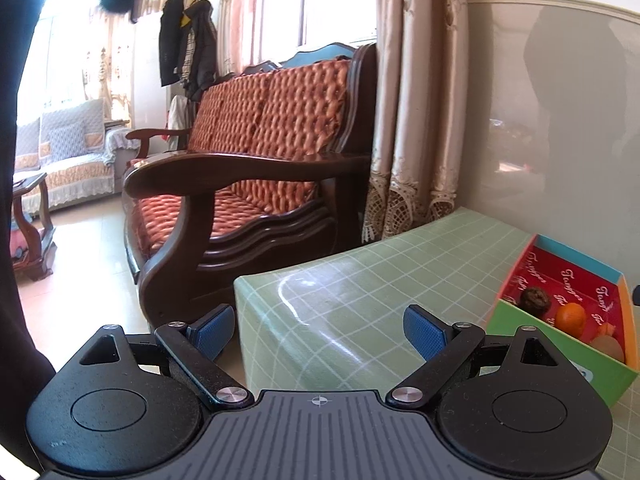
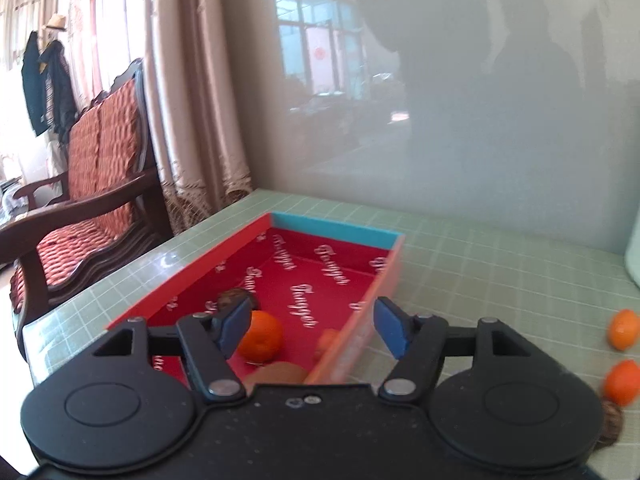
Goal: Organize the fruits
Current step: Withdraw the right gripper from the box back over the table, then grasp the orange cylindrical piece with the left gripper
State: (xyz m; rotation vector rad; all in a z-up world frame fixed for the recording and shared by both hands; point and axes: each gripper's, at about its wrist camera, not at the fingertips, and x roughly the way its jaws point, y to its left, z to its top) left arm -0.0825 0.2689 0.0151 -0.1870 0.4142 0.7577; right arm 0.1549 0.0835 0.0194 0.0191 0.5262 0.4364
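Observation:
A shallow box with a red lining and a blue far wall (image 2: 336, 228) sits on the green checked tablecloth (image 2: 480, 264). Inside it lie a tangerine (image 2: 262, 336), a walnut (image 2: 232, 298), a brown kiwi (image 2: 276, 374) and a small orange fruit (image 2: 328, 340). My right gripper (image 2: 314, 324) hovers open over the box's near end, nothing between its pads; the tangerine lies just beside its left finger. Two more tangerines (image 2: 623, 329) (image 2: 621, 382) and a walnut (image 2: 610, 420) rest on the cloth to the right. My left gripper (image 1: 320, 332) is open and empty, left of the box (image 1: 520, 328).
A wooden sofa with red cushions (image 1: 260, 152) stands left of the table, beyond its corner (image 1: 244, 288). A glossy wall (image 2: 440, 120) and curtain (image 1: 416, 120) back the table. A pale container (image 2: 634, 256) stands at the far right edge.

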